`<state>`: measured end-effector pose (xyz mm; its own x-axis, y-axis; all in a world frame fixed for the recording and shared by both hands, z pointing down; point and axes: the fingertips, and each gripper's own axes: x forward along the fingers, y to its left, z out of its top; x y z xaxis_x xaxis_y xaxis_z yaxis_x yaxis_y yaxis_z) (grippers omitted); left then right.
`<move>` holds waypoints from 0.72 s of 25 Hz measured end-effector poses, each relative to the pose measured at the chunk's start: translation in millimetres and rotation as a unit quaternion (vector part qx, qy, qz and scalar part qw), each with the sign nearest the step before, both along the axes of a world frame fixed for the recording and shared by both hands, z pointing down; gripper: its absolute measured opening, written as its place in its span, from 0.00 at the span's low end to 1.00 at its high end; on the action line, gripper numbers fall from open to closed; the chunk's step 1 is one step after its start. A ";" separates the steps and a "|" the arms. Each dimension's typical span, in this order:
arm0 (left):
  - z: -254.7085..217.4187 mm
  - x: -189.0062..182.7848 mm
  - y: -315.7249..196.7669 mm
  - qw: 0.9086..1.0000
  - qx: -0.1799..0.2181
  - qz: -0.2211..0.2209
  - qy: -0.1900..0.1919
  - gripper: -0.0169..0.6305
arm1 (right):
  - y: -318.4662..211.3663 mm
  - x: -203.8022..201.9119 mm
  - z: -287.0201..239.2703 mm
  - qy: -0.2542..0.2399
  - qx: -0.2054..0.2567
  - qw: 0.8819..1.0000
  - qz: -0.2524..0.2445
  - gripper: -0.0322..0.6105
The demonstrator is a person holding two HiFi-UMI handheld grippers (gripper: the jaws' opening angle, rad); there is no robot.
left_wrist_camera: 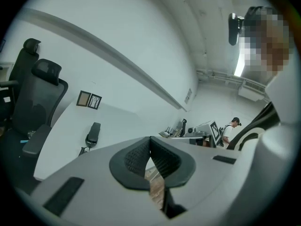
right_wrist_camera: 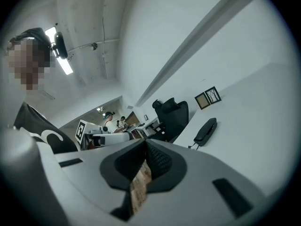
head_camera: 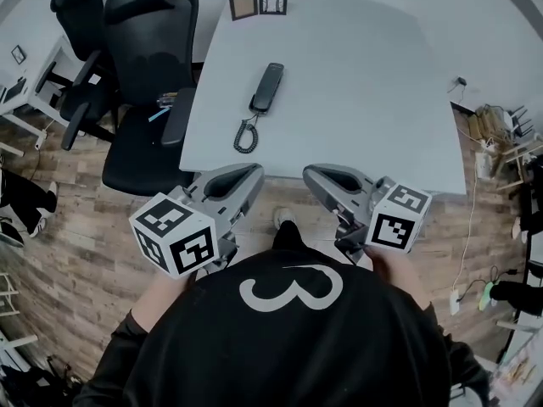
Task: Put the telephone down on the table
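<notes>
A black telephone handset (head_camera: pixel 267 87) with its coiled cord (head_camera: pixel 246 134) lies flat on the white table (head_camera: pixel 365 91), left of centre. It also shows in the left gripper view as the telephone (left_wrist_camera: pixel 93 134) and in the right gripper view as the telephone (right_wrist_camera: pixel 207 130). Both grippers hang in front of the table's near edge, well short of the phone and apart from it. My left gripper (head_camera: pixel 250 170) (left_wrist_camera: pixel 150 140) has its pads together with nothing between them. My right gripper (head_camera: pixel 310 172) (right_wrist_camera: pixel 145 142) is likewise shut and empty.
Two black office chairs (head_camera: pixel 144 66) stand at the table's left side. Two small picture frames (head_camera: pixel 258 1) lean at the table's far edge. Cables and clutter (head_camera: pixel 492 134) lie on the wood floor to the right. A person (left_wrist_camera: pixel 230 128) stands in the background.
</notes>
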<state>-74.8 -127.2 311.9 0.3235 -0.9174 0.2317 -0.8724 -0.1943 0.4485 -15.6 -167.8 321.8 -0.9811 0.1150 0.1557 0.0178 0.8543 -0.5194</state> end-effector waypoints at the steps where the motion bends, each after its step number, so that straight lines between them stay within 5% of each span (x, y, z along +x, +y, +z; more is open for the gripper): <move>1: -2.0 2.2 2.5 1.000 0.001 0.003 0.002 0.05 | 2.6 0.9 -1.9 -0.001 0.001 1.000 0.002 0.06; 18: 2.8 22.3 36.1 1.000 0.008 0.004 0.010 0.05 | 43.3 23.6 4.3 0.010 0.005 1.000 0.015 0.06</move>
